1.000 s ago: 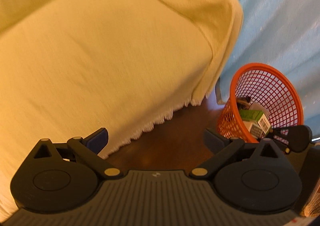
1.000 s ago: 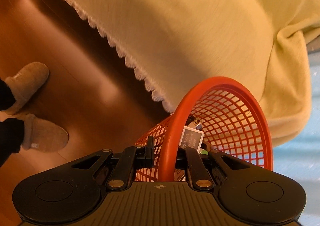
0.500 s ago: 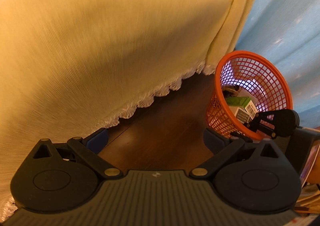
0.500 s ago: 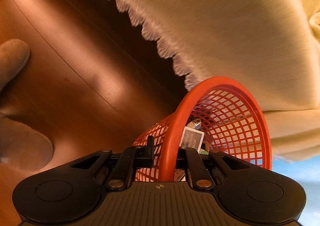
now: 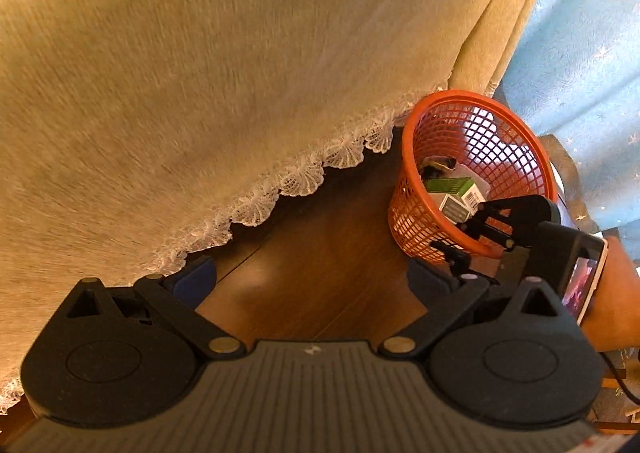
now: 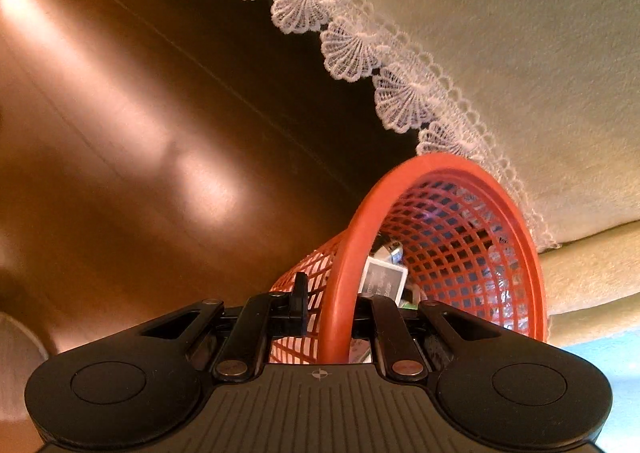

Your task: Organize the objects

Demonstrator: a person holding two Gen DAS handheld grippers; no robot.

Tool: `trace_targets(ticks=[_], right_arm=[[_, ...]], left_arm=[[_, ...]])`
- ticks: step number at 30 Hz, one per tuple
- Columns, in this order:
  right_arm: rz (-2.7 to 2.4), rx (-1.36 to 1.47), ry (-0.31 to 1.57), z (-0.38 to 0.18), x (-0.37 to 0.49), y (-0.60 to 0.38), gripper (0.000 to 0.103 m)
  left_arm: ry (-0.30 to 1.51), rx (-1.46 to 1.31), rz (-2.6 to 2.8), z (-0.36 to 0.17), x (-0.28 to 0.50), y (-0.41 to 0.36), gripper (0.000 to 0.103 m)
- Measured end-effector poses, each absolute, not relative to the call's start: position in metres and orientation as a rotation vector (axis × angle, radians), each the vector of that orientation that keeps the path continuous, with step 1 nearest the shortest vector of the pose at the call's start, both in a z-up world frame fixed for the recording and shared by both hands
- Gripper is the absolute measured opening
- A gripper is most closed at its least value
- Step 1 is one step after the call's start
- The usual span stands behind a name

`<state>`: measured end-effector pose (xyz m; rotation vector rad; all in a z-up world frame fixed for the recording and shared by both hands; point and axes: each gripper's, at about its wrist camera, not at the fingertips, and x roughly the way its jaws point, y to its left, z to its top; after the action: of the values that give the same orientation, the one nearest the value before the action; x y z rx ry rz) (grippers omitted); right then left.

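1. Left wrist view: a cream cloth [image 5: 224, 85] edged with white lace [image 5: 280, 189] hangs over a brown wood floor [image 5: 320, 265]; the left gripper [image 5: 310, 279] hovers above the floor, its blue-padded fingers [image 5: 192, 279] spread wide with nothing between them.
2. To the right, an orange mesh basket [image 5: 412, 213] holding small boxes [image 5: 456, 193] sits just beside the lace.
3. At far right, the right gripper [image 5: 460, 249], held in a person's hand [image 5: 612, 293], is clamped on the basket's near rim.
4. Right wrist view: the black fingers [image 6: 300, 297] pinch the basket rim [image 6: 340, 285], one outside, one inside.
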<state>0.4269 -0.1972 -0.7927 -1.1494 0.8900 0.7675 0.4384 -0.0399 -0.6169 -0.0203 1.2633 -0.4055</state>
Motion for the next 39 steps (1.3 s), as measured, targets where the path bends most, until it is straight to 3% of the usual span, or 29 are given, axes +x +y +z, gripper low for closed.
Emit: trace_targets(ticks=[6, 8, 10, 15, 22, 39], right_arm=[[0.778, -1.111, 0.885, -0.795, 0.427, -0.195, 0.014], [0.766, -1.077, 0.9, -0.792, 0.429, -0.196, 0.024], [0.753, -1.039, 0.936, -0.789, 0.433, -0.198, 0.042], [0.726, -1.024, 0.954, -0.771, 0.431, -0.203, 0.043], [0.662, -0.948, 0.987, -0.696, 0.413, -0.212, 0.044], [0.273, -0.366, 1.18, -0.413, 0.399, -0.224, 0.048]], left_arm=[[1.286, -0.023, -0.417, -0.622, 0.434, -0.039, 0.1], [1.291, -0.024, -0.416, -0.62, 0.433, -0.039, 0.1], [1.294, -0.026, -0.416, -0.62, 0.432, -0.039, 0.1], [1.297, -0.019, -0.419, -0.608, 0.427, -0.038, 0.1], [1.291, -0.014, -0.428, -0.56, 0.421, -0.037, 0.1], [1.215, 0.066, -0.465, -0.325, 0.399, -0.032, 0.101]])
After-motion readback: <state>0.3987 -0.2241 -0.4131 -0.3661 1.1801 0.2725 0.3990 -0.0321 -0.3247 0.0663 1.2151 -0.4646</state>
